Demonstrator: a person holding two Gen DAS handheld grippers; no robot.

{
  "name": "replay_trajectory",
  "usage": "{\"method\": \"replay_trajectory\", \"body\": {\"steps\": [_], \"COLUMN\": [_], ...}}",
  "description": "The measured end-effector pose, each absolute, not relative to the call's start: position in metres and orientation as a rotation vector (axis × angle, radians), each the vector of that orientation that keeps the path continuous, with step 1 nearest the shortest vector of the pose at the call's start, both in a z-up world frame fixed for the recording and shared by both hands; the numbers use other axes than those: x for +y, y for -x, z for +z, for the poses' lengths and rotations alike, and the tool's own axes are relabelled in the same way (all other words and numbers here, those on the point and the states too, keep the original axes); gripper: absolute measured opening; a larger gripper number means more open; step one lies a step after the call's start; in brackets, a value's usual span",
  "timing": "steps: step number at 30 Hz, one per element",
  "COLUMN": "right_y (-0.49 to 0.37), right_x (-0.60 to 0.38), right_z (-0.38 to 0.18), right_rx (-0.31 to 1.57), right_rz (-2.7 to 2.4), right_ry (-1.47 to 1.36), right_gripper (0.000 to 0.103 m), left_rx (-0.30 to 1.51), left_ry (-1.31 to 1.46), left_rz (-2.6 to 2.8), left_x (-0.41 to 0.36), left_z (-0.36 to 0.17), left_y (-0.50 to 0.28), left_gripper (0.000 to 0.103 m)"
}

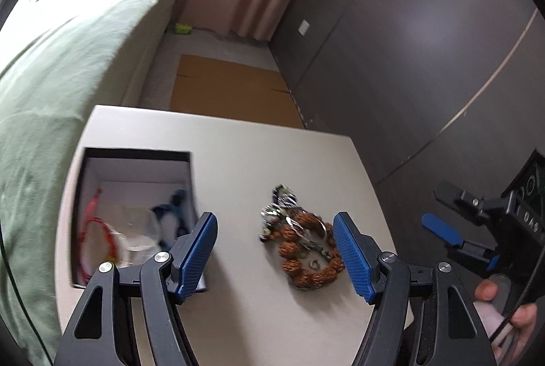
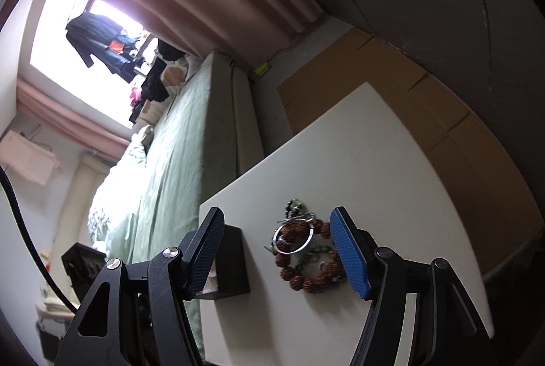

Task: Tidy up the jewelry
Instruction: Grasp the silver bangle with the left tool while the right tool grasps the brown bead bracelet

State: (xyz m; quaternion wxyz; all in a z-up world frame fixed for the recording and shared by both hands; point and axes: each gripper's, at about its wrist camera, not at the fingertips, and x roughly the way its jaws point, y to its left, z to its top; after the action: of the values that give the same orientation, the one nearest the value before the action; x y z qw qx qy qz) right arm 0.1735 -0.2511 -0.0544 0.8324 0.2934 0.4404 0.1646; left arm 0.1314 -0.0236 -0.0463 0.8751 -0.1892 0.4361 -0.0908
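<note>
Jewelry pile lies centre-low on the table, long axis running upper left to lower right. Box sits lower left. Left gripper and right gripper both spread wide, grasping nothing.

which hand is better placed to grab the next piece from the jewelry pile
Right, probably. The right gripper frames the jewelry pile between open jaws. The left gripper also faces it but sits nearer the box.

One box, one table, two grippers.
</note>
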Motion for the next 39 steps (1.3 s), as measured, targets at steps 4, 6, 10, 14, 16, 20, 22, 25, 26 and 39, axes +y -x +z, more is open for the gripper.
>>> {"method": "replay_trajectory", "body": {"steps": [4,6,10,14,16,20,22,25,26,39], "right_y": [-0.176,-0.177,-0.179,-0.179,-0.179,-0.178,-0.178,-0.178,-0.178,-0.178], "right_x": [-0.260,-0.265,-0.274,-0.281,-0.284,-0.288,-0.291,-0.295,-0.295,-0.299], "right_z": [-0.061,-0.064,-0.068,-0.070,-0.070,-0.071,-0.072,-0.074,-0.074,-0.080], "right_rx": [0.960,0.972,0.984,0.988,0.989,0.991,0.992,0.997,0.999,1.021], "right_rz": [0.322,0.308,0.294,0.286,0.283,0.277,0.275,0.272,0.271,0.258], "right_ry": [-0.655,-0.670,-0.696,-0.717,-0.724,-0.740,-0.748,-0.762,-0.763,-0.759], "right_gripper": [0.065,0.065,0.065,0.065,0.065,0.065,0.065,0.065,0.065,0.065], "left_rx": [0.931,0.941,0.955,0.954,0.956,0.977,0.984,0.997,1.000,0.997], "left_ry": [0.357,0.325,0.237,0.116,0.068,0.002,-0.011,-0.030,-0.032,-0.041], "left_rz": [-0.205,-0.213,-0.220,-0.226,-0.238,-0.223,-0.210,-0.196,-0.190,-0.142], "left_x": [-0.046,-0.057,-0.081,-0.105,-0.114,-0.125,-0.126,-0.128,-0.128,-0.126], "left_z": [-0.055,-0.059,-0.067,-0.074,-0.078,-0.088,-0.093,-0.099,-0.100,-0.107], "left_y": [-0.138,-0.140,-0.143,-0.145,-0.146,-0.151,-0.155,-0.161,-0.162,-0.176], "left_gripper": [0.066,0.066,0.066,0.060,0.060,0.060,0.060,0.060,0.060,0.052]}}
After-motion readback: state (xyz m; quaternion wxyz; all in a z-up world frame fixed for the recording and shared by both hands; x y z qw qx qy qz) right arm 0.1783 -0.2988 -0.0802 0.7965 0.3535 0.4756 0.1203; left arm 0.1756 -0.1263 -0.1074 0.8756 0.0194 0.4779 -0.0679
